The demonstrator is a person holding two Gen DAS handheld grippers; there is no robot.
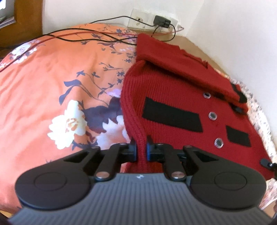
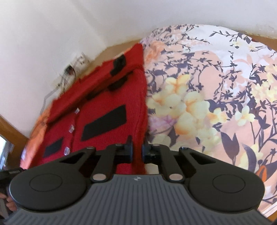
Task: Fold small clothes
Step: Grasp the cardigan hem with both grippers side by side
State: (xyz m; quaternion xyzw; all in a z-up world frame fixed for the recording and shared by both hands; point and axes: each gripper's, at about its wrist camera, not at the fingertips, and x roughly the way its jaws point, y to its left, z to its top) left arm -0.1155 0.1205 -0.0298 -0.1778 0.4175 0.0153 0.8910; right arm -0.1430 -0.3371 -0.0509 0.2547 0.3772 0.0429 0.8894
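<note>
Bed: a floral bedsheet [image 1: 52, 83], orange with white blossoms and dark blue sprigs, covers it.
Room: white walls [image 1: 86, 12]; a wall socket strip [image 1: 152, 21] with a black adapter [image 1: 161, 21] plugged in; black and red cables [image 1: 69, 35] trail across the far edge of the bed.
Garment: a red knitted cardigan [image 1: 166, 97] lies flat near the bed's wall-side edge (one sleeve folded across its top), ribbed knit, with black rectangular patches [image 1: 173, 115] and round buttons [image 1: 212, 115].
Left tongs [image 1: 142, 148]: clamped on the cardigan's ribbed side edge.
Right tongs [image 2: 137, 148]: closed on the cardigan's opposite side edge [image 2: 138, 121].
Motion blur: softens the right wrist view.
</note>
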